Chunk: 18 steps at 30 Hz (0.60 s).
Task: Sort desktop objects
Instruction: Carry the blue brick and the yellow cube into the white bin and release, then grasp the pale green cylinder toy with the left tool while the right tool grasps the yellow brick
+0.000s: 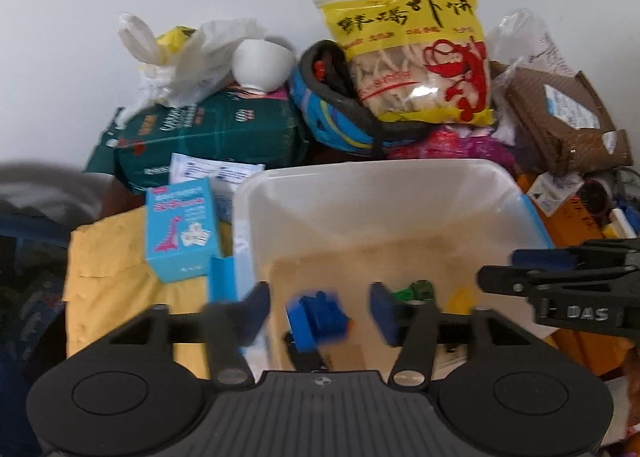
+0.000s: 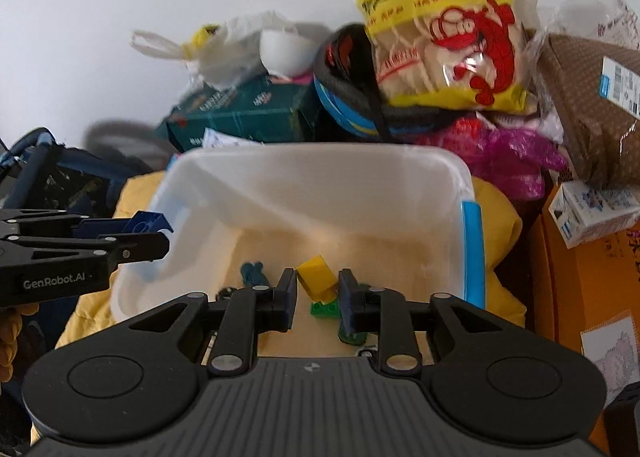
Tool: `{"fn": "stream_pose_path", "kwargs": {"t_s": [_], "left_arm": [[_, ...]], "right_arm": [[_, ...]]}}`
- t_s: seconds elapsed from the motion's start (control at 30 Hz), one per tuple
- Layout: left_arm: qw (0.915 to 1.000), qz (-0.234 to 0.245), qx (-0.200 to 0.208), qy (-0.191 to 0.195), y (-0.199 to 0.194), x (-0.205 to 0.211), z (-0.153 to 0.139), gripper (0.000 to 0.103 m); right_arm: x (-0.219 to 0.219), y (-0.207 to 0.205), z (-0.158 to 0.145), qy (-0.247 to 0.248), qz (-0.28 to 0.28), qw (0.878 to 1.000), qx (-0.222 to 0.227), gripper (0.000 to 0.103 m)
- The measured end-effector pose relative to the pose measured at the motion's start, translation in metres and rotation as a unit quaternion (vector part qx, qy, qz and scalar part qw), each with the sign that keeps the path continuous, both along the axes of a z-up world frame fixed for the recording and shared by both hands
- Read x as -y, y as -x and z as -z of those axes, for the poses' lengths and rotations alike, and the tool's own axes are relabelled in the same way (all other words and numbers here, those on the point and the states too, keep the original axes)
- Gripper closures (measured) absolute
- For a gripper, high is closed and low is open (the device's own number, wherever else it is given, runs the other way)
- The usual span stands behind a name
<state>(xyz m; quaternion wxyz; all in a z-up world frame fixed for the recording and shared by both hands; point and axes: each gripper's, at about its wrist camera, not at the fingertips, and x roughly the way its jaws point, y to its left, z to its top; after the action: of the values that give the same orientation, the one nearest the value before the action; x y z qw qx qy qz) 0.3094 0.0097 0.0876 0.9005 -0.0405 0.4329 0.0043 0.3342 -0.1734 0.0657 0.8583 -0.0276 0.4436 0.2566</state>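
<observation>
The left tool (image 1: 320,309) is held spread over the clear bin (image 1: 400,177), a blue brick (image 1: 318,319) loose between its fingers. The right tool (image 2: 318,293) is parted too — the yellow brick (image 2: 316,273) lies at twelve o'clock, untouched.

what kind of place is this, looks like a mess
Probably a cluttered desk at home, pushed against a white wall. A clear plastic bin holds toy bricks, and behind it are piled a yellow snack bag, a green tissue pack and a brown parcel.
</observation>
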Motion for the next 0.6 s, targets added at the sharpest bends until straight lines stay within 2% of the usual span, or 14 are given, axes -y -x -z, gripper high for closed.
{"fn": "stream_pose_path", "kwargs": {"t_s": [0.03,0.13,0.27,0.43,0.6], "left_arm": [[1.0,-0.001,0.003,-0.009,0.002,0.0,0.001,0.039],[0.9999,0.0,0.009,-0.014,0.013,-0.003,0.003,0.039],[0.9986,0.021,0.047,-0.009,0.049,-0.004,0.004,0.039],[0.9965,0.042,0.072,-0.009,0.119,-0.005,0.028,0.038],[0.9984,0.033,0.046,0.003,0.179,-0.007,0.078,0.038]], "right_arm": [[0.0,-0.001,0.001,0.002,0.004,1.0,-0.002,0.054],[0.002,0.0,0.0,0.001,0.007,1.0,0.004,0.055],[0.007,0.014,-0.003,-0.011,0.004,1.0,0.022,0.055],[0.022,0.069,-0.007,-0.04,-0.021,0.996,0.072,0.055],[0.041,0.14,0.025,-0.034,-0.037,0.995,0.082,0.054]]}}
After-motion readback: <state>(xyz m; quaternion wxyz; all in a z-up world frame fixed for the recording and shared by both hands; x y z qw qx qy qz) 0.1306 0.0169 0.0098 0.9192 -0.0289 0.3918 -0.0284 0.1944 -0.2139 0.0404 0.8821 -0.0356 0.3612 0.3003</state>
